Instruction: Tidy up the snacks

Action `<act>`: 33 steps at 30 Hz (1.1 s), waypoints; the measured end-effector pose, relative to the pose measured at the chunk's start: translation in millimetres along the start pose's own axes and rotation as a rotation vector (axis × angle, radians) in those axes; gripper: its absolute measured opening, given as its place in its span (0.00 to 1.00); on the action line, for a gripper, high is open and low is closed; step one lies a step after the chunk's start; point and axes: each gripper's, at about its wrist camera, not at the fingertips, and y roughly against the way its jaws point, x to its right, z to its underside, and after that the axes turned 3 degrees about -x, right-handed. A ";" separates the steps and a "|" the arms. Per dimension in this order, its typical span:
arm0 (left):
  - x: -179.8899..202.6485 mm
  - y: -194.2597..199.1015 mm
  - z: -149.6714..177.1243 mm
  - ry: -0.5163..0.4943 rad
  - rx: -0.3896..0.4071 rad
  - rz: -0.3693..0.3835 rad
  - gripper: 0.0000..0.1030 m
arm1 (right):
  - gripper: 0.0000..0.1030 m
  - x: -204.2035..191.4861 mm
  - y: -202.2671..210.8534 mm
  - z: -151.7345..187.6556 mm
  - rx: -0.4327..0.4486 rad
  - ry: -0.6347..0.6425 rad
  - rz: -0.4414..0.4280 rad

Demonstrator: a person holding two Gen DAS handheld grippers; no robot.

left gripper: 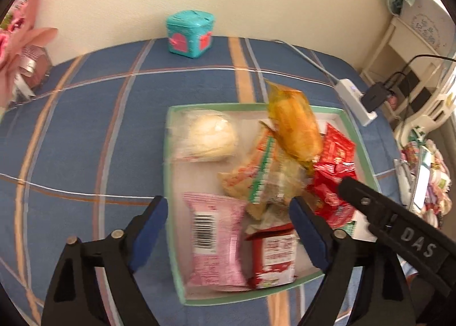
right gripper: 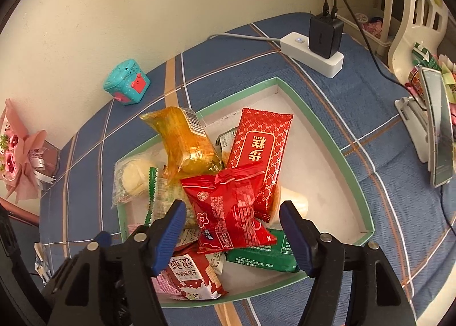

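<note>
A white tray with a green rim (left gripper: 168, 155) (right gripper: 352, 167) lies on the blue plaid cloth and holds several snack packets. My left gripper (left gripper: 228, 220) is open above the tray's near end, over a pink packet (left gripper: 213, 240) and a red-and-white packet (left gripper: 273, 257). A yellow packet (left gripper: 296, 126) (right gripper: 185, 143), blurred in the left view, rests tilted on the pile. My right gripper (right gripper: 233, 214) is open, with a crinkled red packet (right gripper: 228, 206) lying between its fingers, pads apart from it. A flat red packet (right gripper: 262, 149), a green packet (right gripper: 262, 254) and a wrapped white bun (left gripper: 211, 137) (right gripper: 134, 174) also lie in the tray.
A teal cube box (left gripper: 191, 35) (right gripper: 126, 82) stands by the wall. A white power strip with a black charger (right gripper: 313, 52) lies behind the tray. A phone on a stand (right gripper: 439, 137) is at the right, a pink bouquet (right gripper: 17, 160) at the left.
</note>
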 end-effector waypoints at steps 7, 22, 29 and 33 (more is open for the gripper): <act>-30.1 7.7 1.7 0.033 0.019 -0.161 0.91 | 0.84 -5.3 7.7 9.1 0.015 0.030 0.034; -69.1 37.3 20.5 0.103 0.053 -0.272 0.91 | 1.00 -26.2 16.1 40.8 0.059 0.129 0.082; -74.0 50.7 39.1 0.091 0.039 -0.253 0.91 | 1.00 -33.5 26.7 59.3 0.083 0.174 0.096; -71.4 56.9 48.6 0.056 0.044 -0.240 0.91 | 1.00 -35.1 31.9 69.7 0.094 0.185 0.099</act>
